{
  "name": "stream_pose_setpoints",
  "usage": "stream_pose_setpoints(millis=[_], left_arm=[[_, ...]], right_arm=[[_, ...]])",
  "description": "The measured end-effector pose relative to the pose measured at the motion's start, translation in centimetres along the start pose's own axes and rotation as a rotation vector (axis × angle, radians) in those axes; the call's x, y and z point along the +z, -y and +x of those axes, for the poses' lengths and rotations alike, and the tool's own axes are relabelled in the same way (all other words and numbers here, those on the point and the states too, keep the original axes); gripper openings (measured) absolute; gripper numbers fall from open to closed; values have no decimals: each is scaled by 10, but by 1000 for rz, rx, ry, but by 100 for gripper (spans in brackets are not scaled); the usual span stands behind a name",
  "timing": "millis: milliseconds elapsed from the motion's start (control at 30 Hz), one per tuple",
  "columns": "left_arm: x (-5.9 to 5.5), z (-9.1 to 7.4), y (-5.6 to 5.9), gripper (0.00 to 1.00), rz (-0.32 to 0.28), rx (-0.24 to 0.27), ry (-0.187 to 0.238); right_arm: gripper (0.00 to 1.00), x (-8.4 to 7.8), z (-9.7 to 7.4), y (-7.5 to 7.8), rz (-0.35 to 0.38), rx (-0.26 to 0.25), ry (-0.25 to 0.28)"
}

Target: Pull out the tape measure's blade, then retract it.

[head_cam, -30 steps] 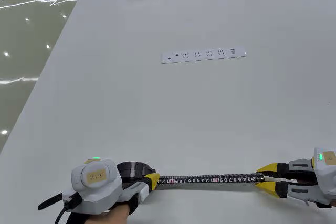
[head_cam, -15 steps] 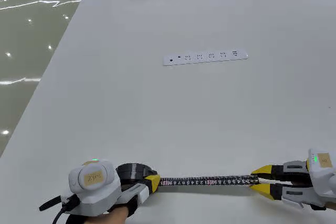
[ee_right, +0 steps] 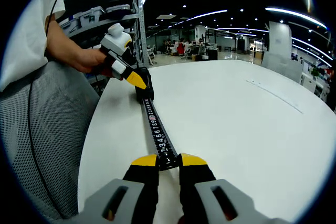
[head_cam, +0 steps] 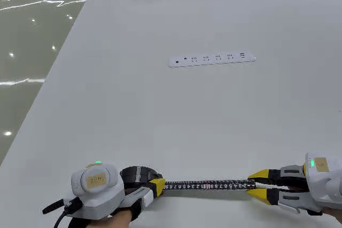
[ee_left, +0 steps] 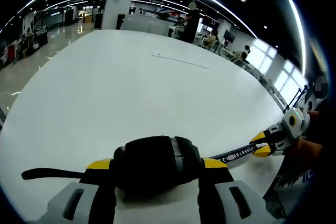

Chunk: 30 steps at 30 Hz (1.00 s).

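Head view: left gripper (head_cam: 149,186) clamps the round black tape measure case (ee_left: 156,161) near the white tabletop's (head_cam: 214,110) front edge. The right gripper (head_cam: 255,185) pinches the tip of the dark numbered blade (head_cam: 208,186), stretched flat between them. Risk now: a loose pinch lets the spring whip the blade back, or a tug jerks the case free.

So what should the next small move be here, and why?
Probably ease the right gripper a little closer to the tape measure case, letting the blade feed back in. Its jaws pinch the blade's end, the left gripper clamps the case, and the exposed span has shortened since a second ago.
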State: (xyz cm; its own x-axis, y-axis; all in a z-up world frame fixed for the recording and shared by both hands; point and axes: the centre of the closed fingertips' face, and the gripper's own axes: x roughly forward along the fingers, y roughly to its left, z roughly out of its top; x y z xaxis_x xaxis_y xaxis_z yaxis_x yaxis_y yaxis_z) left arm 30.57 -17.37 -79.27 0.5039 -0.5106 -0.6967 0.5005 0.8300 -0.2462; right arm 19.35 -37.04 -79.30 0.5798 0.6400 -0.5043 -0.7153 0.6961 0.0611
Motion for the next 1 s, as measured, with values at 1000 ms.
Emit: stream_pose_setpoints(millis=[1000], left_arm=[[1, -1, -2, 60, -29, -21, -2]], right_arm=[[12, 25, 38, -12, -5, 77, 28]])
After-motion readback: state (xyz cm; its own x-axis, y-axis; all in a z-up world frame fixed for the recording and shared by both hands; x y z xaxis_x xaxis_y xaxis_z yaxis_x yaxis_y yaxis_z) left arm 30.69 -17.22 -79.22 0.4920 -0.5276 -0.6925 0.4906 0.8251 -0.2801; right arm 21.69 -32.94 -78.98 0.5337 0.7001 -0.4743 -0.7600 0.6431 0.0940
